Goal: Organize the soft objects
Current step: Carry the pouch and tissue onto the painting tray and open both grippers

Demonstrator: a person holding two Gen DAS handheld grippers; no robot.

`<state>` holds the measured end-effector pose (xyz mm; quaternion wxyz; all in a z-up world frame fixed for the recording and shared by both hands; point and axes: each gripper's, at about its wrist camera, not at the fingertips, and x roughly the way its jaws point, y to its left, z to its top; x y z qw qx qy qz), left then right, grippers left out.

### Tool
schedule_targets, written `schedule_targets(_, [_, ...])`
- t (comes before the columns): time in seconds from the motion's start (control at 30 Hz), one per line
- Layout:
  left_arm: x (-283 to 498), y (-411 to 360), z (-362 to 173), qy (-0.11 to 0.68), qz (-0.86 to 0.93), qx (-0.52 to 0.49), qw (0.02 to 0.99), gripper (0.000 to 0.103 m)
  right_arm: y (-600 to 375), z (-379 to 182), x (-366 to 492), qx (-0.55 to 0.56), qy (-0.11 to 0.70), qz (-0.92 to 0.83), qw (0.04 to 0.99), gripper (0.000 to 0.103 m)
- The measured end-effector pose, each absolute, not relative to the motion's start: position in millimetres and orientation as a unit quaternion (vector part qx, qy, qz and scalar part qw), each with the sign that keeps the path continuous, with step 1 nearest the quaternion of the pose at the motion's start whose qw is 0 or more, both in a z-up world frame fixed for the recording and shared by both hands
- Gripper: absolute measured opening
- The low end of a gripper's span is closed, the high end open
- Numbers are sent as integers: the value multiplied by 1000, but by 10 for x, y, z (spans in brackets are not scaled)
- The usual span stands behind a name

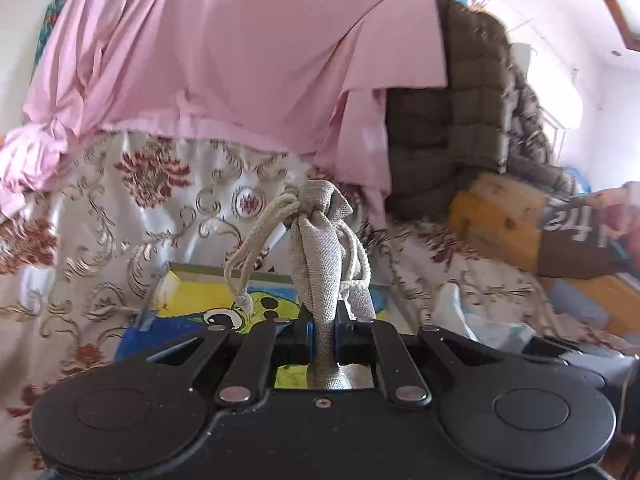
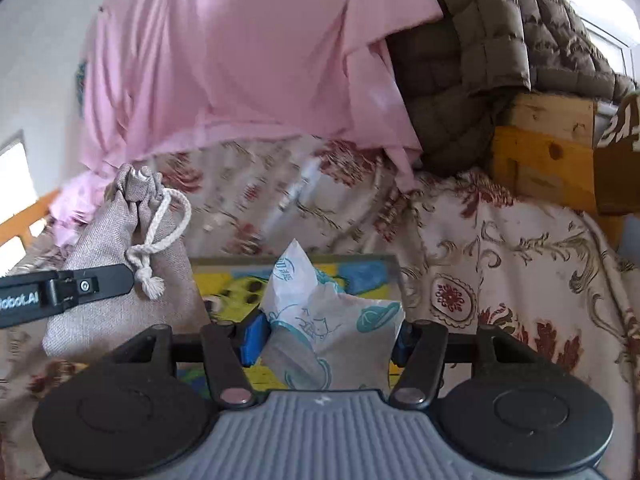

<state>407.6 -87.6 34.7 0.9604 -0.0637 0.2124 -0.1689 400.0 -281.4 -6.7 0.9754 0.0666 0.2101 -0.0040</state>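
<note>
- Left claw (image 1: 323,340) is clamped on the grey drawstring pouch (image 1: 324,248), held above the bed.
- Right claw (image 2: 326,336) is clamped across the tissue pack (image 2: 336,320).
- Both are mid-carry, I judge; the cartoon-printed box (image 2: 360,272) lies below, at 12 o'clock.
- Next: lower both in, then release.

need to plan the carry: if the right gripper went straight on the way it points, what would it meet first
Probably the floral bedspread, just past the cartoon picture below the held tissue pack. Farther on hangs the pink sheet. Depth is unclear.
</note>
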Motion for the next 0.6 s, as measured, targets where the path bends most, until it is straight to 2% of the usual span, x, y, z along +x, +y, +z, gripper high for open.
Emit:
schedule_targets(0.23, [4668,-981,-148,261,-154,-89,949,9,-2853,-323,4416,30,229,-21,973,62])
schedule_targets(0.37, [4841,-1040,-341,283,-153,-83,943,9,-2900,-351,4548,45,247,-20,968,62])
schedule_targets(0.6, [5034,-1045,-520,340,-150,-103,923,10,-3003,-406,4706,54,314,-18,948,65])
